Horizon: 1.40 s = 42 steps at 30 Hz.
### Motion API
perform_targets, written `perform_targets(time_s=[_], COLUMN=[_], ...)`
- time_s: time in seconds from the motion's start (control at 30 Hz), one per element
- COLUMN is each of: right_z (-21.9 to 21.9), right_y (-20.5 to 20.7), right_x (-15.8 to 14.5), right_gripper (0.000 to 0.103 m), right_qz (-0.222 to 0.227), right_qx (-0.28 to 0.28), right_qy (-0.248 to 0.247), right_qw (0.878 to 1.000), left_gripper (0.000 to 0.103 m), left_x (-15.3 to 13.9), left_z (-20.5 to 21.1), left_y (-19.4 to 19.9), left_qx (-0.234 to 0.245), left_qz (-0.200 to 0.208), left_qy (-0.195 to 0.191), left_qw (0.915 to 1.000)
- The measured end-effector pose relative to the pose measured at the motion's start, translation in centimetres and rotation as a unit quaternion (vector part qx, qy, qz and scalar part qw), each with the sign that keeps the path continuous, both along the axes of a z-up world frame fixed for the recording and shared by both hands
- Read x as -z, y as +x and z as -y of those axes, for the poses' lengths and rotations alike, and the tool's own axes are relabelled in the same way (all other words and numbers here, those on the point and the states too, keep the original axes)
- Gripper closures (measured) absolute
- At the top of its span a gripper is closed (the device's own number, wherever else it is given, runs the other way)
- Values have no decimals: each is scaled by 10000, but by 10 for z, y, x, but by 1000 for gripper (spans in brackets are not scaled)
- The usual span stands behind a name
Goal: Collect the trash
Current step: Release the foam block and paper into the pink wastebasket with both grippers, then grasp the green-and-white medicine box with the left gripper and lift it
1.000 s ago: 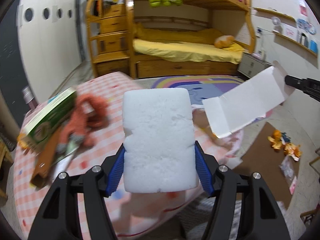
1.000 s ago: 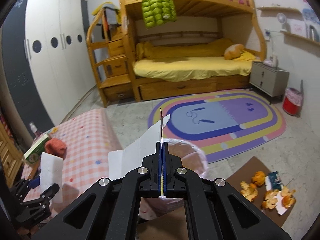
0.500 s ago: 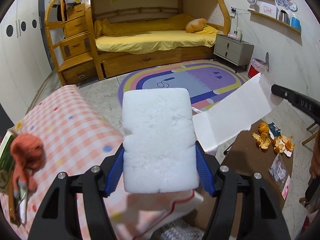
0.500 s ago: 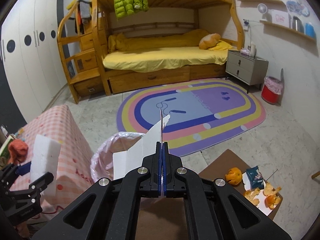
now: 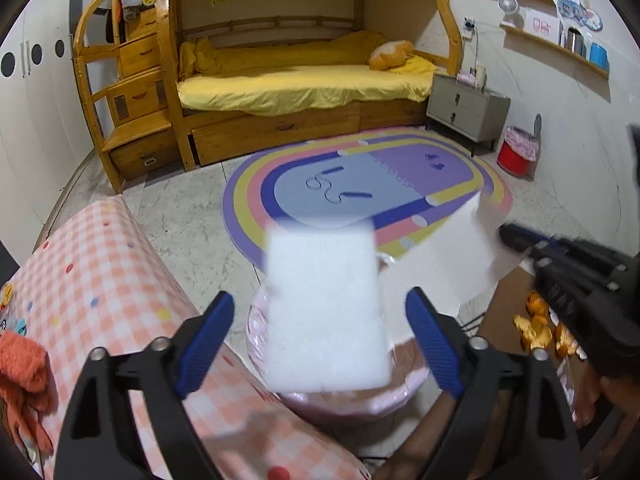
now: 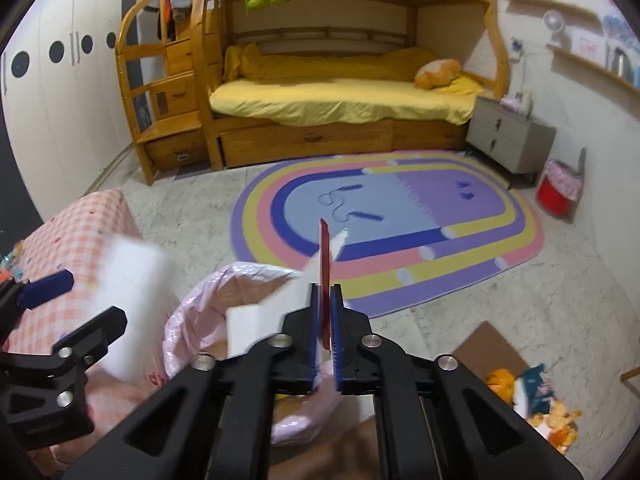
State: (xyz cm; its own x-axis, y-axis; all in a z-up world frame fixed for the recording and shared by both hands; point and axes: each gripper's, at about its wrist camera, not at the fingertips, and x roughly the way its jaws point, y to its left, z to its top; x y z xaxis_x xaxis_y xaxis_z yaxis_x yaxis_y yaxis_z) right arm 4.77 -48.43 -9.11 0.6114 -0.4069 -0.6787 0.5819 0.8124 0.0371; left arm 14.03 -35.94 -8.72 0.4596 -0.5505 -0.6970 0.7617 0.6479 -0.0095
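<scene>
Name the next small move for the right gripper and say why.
Probably spread the right gripper wide. The flat white cardboard sheet sits between its pads, though how tightly is unclear, and it hangs over the pink-lined trash bin. The left gripper is open, with the white foam block loose and blurred above the same bin. Letting go here should drop the sheet in.

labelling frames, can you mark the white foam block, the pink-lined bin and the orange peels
white foam block point(image 5: 326, 312): left wrist view, centre of its blurred face
pink-lined bin point(image 6: 192, 316): right wrist view, left rim of its liner
orange peels point(image 5: 530, 326): left wrist view, peel nearest the bin
</scene>
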Motion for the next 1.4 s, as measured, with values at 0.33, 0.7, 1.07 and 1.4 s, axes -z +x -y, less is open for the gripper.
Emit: perform_targets(time_s=[0.33,0.7,1.07,1.4], right_z=[-18,-92,-208,-266], right_y=[-10,-26,16,67], right_x=[-7,-65,-78,-55], right_gripper=[53,50,37,33], right_qz=[156,424,395,132], right_qx=[-244,-1017,-2292,-2879], right_qy=[373,374,455,648], right_qw=[9989,9932,9715,9554], left_gripper=[14,14,14,11], left_x=[-14,-53,-61,-36], left_z=[-54,-144,-273,-366], left_y=[9,-5,-16,20], left_qx=[-545,-1240,-2023,-2876], left_qz=[12,299,644,412], left_qy=[-199,-150,41,-130], left_qw=[9983,9917,9772,9568])
